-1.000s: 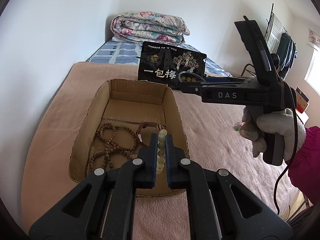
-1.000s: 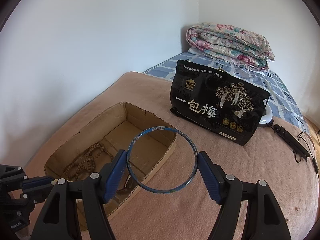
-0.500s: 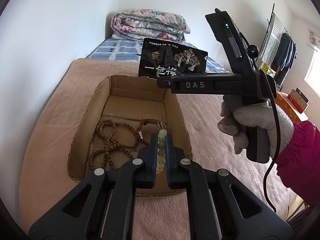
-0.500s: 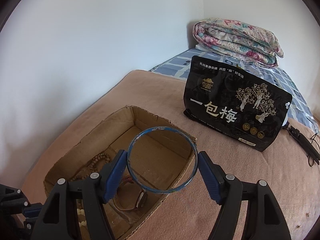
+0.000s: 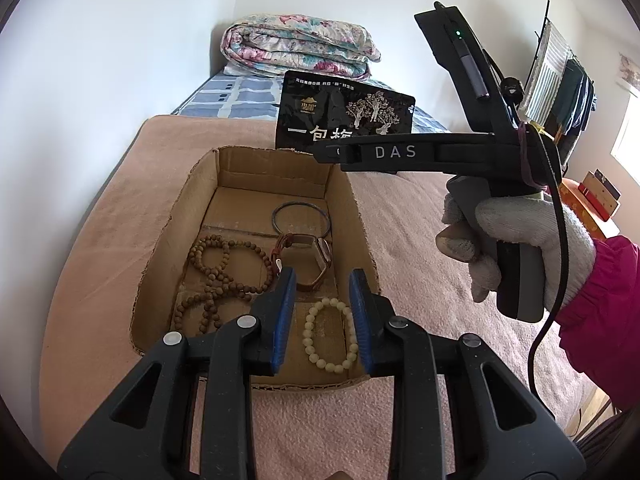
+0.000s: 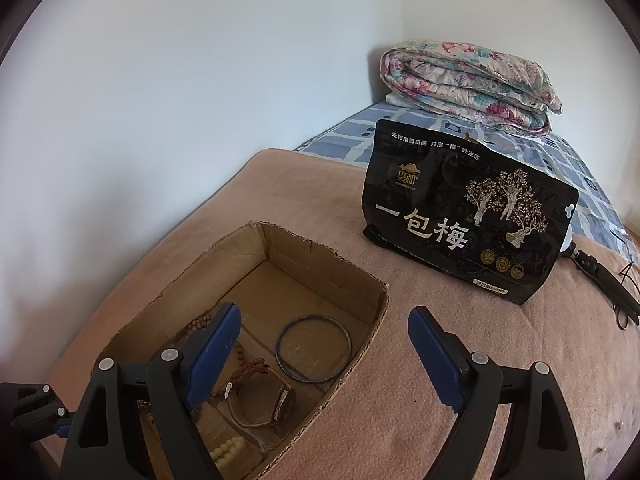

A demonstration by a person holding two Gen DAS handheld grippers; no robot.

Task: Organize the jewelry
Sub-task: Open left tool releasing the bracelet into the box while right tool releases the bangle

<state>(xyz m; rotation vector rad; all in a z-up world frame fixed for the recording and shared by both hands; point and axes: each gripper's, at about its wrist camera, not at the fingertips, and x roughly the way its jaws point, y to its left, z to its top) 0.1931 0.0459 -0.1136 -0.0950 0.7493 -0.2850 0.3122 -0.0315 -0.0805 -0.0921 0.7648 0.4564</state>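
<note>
Our left gripper [image 5: 322, 312] gapes empty over the cardboard box [image 5: 360, 216], the pale bead bracelet [image 5: 330, 334] lying on the box floor between its fingers. Our right gripper [image 6: 324, 356] is spread wide, holding nothing, the blue bangle [image 6: 314, 348] below it beside the watch [image 6: 262, 400]. Beyond the box stands a black pouch [image 6: 468, 212].
</note>
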